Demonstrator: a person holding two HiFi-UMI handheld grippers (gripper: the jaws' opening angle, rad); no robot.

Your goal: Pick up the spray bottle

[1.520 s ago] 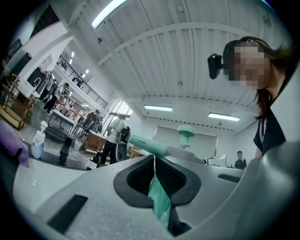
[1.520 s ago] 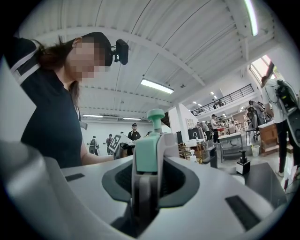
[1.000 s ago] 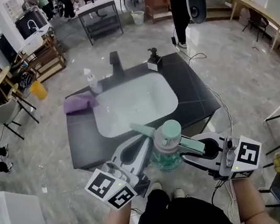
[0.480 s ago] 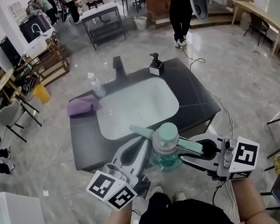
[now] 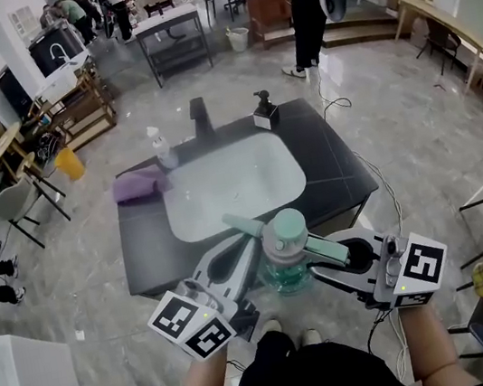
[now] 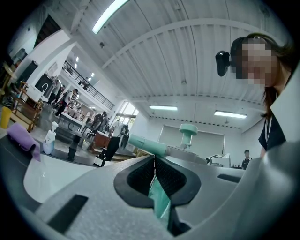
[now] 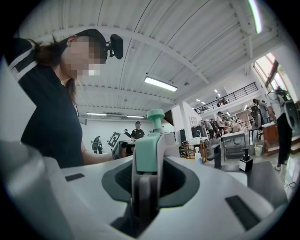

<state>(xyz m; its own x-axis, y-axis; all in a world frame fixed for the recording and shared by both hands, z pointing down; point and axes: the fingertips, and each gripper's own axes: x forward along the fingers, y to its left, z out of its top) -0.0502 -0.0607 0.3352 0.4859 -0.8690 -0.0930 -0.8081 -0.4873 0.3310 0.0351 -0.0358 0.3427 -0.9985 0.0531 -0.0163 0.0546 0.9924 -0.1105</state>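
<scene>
Head view: both forearms reach forward, level; left gripper (image 5: 251,250) pinches the green trigger of the spray bottle (image 5: 286,258), right gripper (image 5: 318,255) clamps its head, near the counter (image 5: 339,171).

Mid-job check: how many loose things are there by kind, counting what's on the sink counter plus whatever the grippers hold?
Spray bottle, held: 1
White bottle on the counter: 1
Black pump dispenser on the counter: 1
Purple cloth on the counter: 1
Total: 4
</scene>
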